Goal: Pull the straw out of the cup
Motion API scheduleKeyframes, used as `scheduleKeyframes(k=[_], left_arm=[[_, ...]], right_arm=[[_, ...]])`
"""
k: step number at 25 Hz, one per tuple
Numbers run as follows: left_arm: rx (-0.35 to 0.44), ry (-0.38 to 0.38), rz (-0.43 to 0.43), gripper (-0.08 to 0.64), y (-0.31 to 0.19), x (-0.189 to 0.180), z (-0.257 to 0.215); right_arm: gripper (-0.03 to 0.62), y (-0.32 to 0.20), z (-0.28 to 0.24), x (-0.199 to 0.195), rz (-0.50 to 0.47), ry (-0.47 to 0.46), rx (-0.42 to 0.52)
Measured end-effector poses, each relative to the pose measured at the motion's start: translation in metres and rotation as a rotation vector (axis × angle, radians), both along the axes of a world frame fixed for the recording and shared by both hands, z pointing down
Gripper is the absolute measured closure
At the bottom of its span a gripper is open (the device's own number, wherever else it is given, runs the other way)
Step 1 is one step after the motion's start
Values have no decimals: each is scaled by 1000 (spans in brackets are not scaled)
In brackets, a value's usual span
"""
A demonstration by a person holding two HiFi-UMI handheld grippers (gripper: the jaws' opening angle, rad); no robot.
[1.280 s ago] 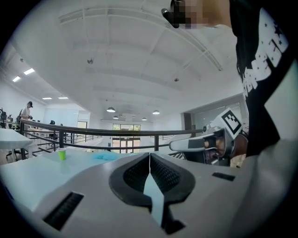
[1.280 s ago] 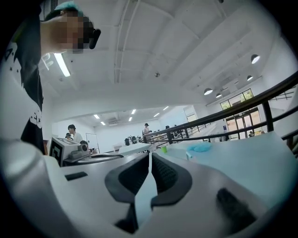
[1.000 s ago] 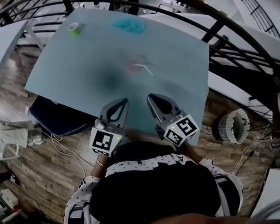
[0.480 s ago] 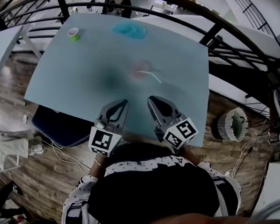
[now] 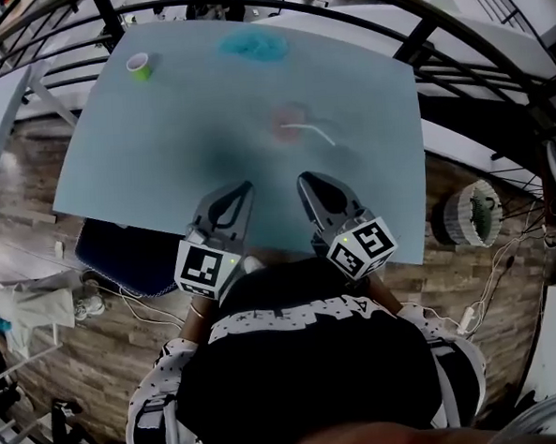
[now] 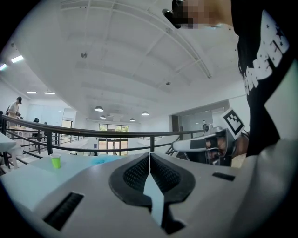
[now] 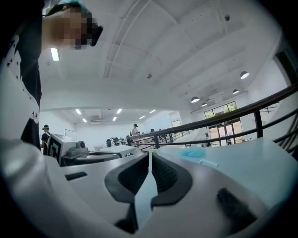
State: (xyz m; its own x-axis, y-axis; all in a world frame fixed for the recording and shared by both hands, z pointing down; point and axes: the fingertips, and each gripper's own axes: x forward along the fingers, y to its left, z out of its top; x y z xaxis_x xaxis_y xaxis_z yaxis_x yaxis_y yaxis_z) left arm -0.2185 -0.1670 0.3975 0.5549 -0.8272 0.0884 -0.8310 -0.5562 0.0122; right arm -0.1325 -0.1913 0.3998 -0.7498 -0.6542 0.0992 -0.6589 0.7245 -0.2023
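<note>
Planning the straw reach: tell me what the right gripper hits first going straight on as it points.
Nothing near: the right gripper faces the bare pale blue tabletop. Its own view puts the small green cup roughly ahead, far off; the white straw lies right of that line. Depth is unclear.

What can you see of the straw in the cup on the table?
The straw is thin, white and straight, plastic by the look. One end sits in the pinkish cup near the middle of the blue table; the rest leans out to the right. Blur hides finer detail, and whether its free end meets the tabletop. The left gripper and right gripper are short of it, at the table's near edge.
</note>
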Motion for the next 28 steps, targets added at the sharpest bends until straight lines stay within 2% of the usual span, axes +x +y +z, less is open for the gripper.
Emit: scheduleKeyframes(k=[5, 10, 17, 28], left_arm=[[-4, 19, 26, 545, -2, 3, 3], [-6, 60, 3, 545, -5, 4, 6], [-8, 53, -3, 545, -3, -2, 9], [-7, 42, 28, 545, -12, 8, 5]], right_arm=[[560, -2, 5, 5, 48, 21, -10], [560, -5, 9, 16, 83, 27, -27], [560, -6, 16, 17, 110, 29, -29], [560, -16, 23, 22, 154, 31, -36]])
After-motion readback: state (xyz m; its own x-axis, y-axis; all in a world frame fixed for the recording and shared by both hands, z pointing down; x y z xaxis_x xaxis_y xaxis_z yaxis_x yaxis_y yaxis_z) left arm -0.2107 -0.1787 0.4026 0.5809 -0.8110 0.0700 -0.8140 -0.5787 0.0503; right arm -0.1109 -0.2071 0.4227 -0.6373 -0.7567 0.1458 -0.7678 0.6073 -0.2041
